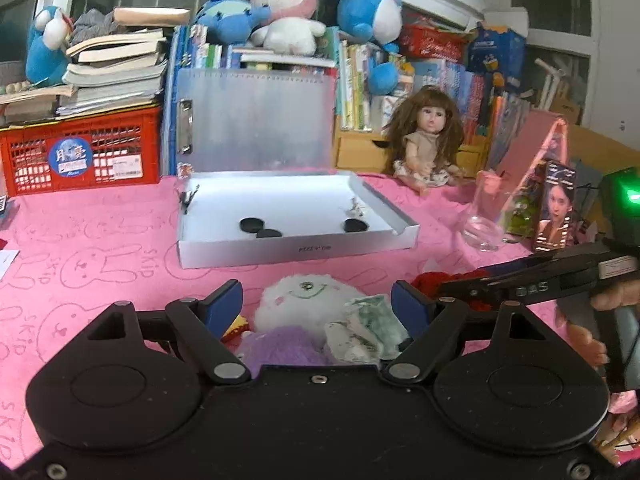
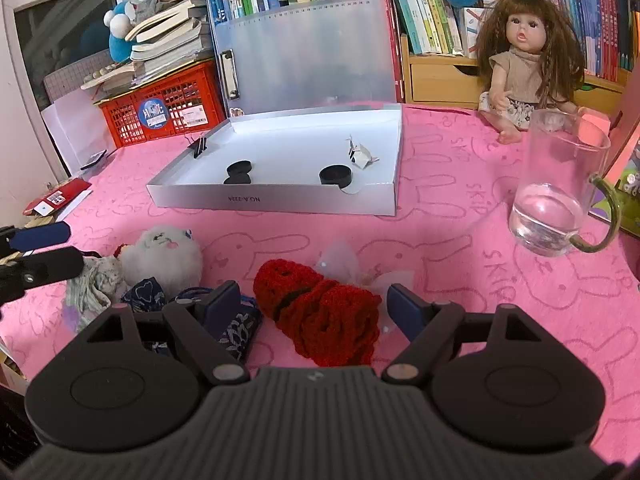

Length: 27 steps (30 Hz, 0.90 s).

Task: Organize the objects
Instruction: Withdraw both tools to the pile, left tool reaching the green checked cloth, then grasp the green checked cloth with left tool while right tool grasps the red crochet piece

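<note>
My left gripper (image 1: 316,306) stands open low over a small pile on the pink cloth: a white fluffy toy (image 1: 304,300), a crumpled green-white cloth (image 1: 368,328) and a purple fluffy piece (image 1: 280,344) lie between its blue pads, untouched. My right gripper (image 2: 314,306) is also open, its pads on either side of a red crocheted piece (image 2: 320,312) without pressing it. A dark blue patterned pouch (image 2: 236,328) lies under its left finger. The left gripper (image 2: 48,252) shows at the left edge beside the white fluffy toy (image 2: 160,256). Beyond the pile, an open white box (image 2: 272,200) holds black discs.
A glass mug (image 2: 560,200) with some water stands at the right, and a doll (image 2: 520,60) sits behind it. A red crate (image 1: 80,152) with stacked books is at the back left. The box's lid (image 1: 256,120) stands upright against shelves of books and plush toys.
</note>
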{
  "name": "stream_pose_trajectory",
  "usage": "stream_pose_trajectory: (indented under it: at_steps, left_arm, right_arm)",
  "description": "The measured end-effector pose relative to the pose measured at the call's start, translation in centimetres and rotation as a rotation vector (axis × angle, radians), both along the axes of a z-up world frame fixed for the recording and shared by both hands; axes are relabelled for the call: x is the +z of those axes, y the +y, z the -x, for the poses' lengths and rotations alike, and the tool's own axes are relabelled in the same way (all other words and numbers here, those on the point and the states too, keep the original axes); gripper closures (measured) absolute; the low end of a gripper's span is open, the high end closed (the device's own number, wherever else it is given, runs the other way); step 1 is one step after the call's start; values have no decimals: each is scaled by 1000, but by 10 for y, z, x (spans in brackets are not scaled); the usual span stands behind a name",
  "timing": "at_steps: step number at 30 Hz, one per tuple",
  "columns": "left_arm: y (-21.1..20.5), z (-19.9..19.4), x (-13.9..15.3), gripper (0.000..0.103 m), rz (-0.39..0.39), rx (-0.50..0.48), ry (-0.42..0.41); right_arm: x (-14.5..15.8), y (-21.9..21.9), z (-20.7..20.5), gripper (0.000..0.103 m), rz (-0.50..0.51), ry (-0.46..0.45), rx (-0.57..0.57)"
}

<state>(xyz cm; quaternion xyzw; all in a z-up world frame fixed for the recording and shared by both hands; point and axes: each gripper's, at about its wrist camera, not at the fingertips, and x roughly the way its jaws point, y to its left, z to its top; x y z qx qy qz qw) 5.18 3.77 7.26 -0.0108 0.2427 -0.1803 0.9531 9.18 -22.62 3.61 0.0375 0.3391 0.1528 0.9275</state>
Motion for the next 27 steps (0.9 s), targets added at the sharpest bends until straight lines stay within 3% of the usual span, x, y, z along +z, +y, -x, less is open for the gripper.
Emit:
stream_pose_trajectory:
  at_steps: [5, 11, 27]
  left_arm:
    - [-5, 11, 0, 25, -4, -52, -8]
    - [-15, 15, -13, 44, -5, -84, 43]
    - [-19, -4, -25, 73, 74, -10, 87]
  right_arm:
    - [-2, 1, -1, 15, 7, 0, -3]
    - [-4, 2, -2, 15, 9, 2, -7]
    - [-12, 8, -3, 15, 15, 5, 13]
